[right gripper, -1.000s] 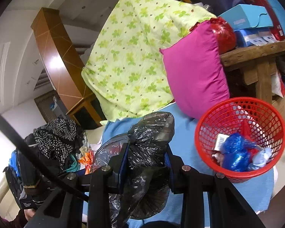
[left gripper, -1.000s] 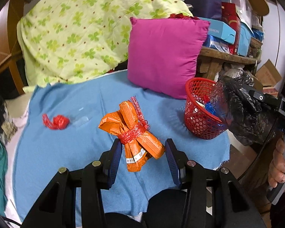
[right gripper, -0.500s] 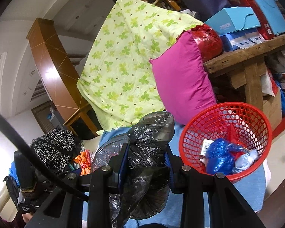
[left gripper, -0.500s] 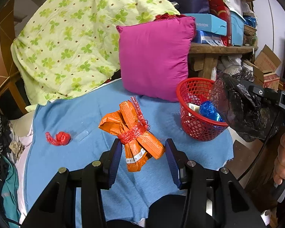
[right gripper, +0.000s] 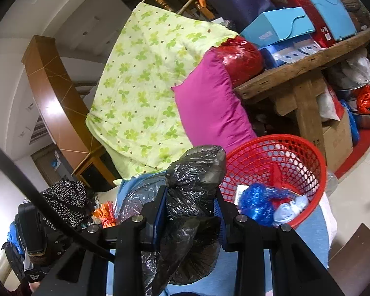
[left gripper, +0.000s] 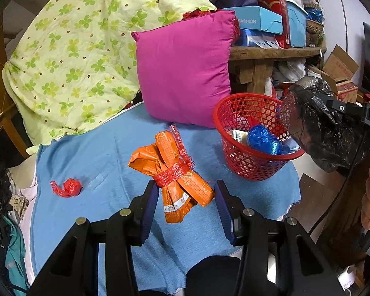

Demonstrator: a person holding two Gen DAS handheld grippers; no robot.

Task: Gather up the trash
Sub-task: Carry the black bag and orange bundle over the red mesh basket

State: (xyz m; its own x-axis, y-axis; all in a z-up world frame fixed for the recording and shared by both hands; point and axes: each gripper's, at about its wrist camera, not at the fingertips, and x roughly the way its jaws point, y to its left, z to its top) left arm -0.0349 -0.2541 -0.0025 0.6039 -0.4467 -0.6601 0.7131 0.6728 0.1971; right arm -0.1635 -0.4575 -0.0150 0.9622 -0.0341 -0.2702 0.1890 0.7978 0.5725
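Trash partly collected — red basket holds scraps; left gripper clamps the orange bundle, right gripper grips the black bag; red scrap remains near the blue cloth's left edge.

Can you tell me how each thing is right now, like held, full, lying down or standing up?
left gripper: shut on the orange bundle
right gripper: shut on the black bag, crumpled
red basket: upright, partly filled
red scrap: lying loose on blue cloth
pink pillow: standing upright
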